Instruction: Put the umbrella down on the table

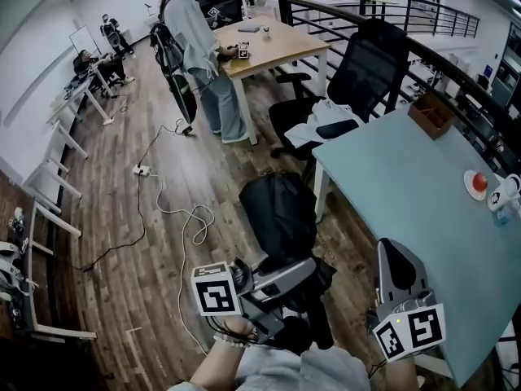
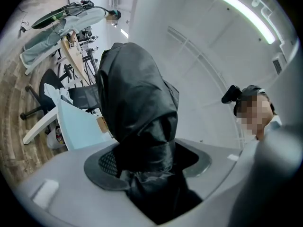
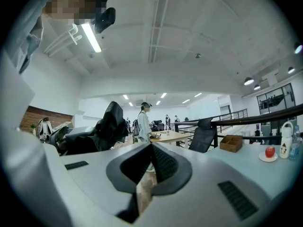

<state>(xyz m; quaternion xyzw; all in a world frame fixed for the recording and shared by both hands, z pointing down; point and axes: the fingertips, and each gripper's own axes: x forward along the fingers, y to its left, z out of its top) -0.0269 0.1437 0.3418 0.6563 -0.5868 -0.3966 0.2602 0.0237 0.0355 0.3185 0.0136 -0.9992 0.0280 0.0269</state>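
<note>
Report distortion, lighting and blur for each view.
Head view: heavy fisheye, the railing bows; light even, focus sharp. Left gripper view: the umbrella fills the middle as dark folds with little detail; the strip light blows out. Right gripper view: the right gripper looks slightly soft, the room behind crisp.

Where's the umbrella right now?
Head view, lower centre: the black umbrella is clamped in the left gripper, over the floor just left of the blue table.
</note>
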